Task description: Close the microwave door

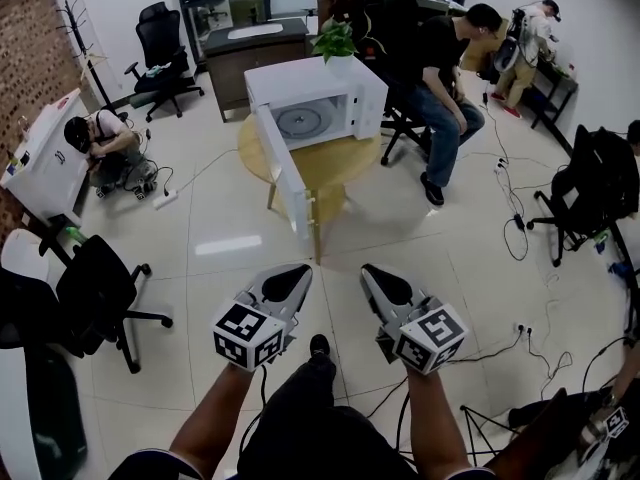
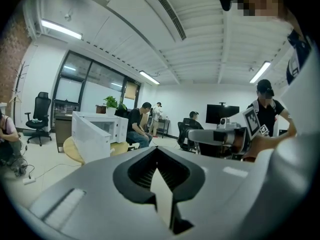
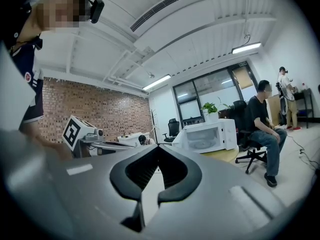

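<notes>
Office room, pale tiled floor (image 1: 230, 228), brick wall (image 1: 30, 58) at far left. Round wooden bench (image 1: 335, 163) stands mid-room, well apart from the grippers. White microwave (image 1: 330, 88) sits on the bench, with a potted plant (image 1: 335, 38) on its top. Microwave door (image 1: 285, 173) is wide open, hinged on the left and swung out toward the near side past the bench edge. Glass turntable (image 1: 300, 120) shows inside.

Left gripper (image 1: 300, 271) and right gripper (image 1: 368, 270) are held out side by side over the floor at the near side, a gap between them, both pointing toward the microwave. Jaws of both are closed, tips together, nothing between them, as each gripper view shows. Neither touches the door.

Seated person (image 1: 440, 78) in dark clothes is just right of the bench on a chair. Crouching person (image 1: 105, 148) is at the left beside a white cabinet (image 1: 40, 158). Black office chair (image 1: 95, 288) stands near left, and another chair (image 1: 160, 43) is far left. Cables (image 1: 515, 218) lie on the floor at the right.
</notes>
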